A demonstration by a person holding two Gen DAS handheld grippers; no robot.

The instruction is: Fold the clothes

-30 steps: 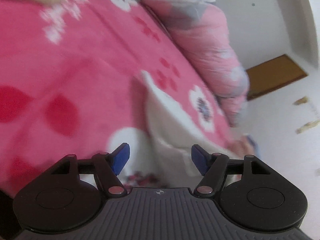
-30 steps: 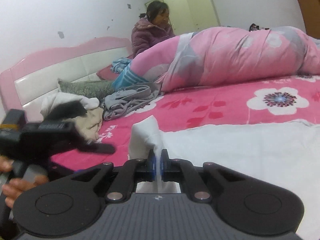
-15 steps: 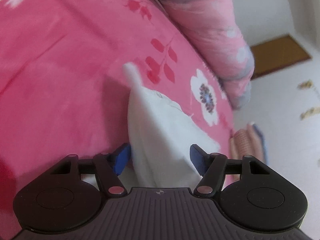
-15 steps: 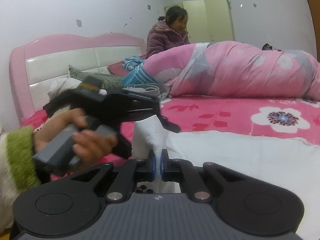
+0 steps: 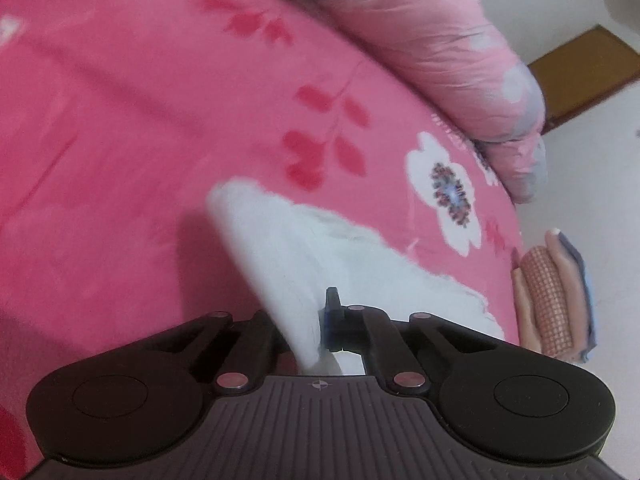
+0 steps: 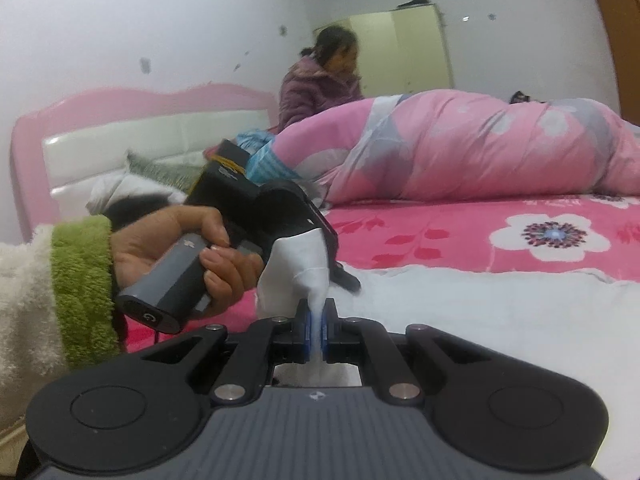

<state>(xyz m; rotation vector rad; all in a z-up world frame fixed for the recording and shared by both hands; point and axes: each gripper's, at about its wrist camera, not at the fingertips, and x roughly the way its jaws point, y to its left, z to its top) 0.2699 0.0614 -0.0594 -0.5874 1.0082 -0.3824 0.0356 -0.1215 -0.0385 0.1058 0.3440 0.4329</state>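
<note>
A white garment (image 6: 480,304) lies spread on the pink flowered bed sheet (image 6: 440,236). My right gripper (image 6: 316,330) is shut on its near edge, and a peak of cloth (image 6: 304,256) rises above the pads. In the left wrist view the same white garment (image 5: 304,256) runs up from my left gripper (image 5: 320,322), which is shut on a fold of it. The right wrist view shows a hand (image 6: 176,248) with a green cuff holding the left gripper (image 6: 334,258) just behind the raised peak.
A rolled pink quilt (image 6: 480,148) lies along the far side of the bed. A person in a purple jacket (image 6: 316,88) sits behind it. Loose clothes (image 6: 132,188) are piled by the pink headboard (image 6: 140,128). Slippers (image 5: 548,300) sit on the floor past the bed's edge.
My left gripper came in from the left onto the garment's raised corner and its open jaws closed on the cloth. The right gripper stayed shut on the edge and barely moved.
</note>
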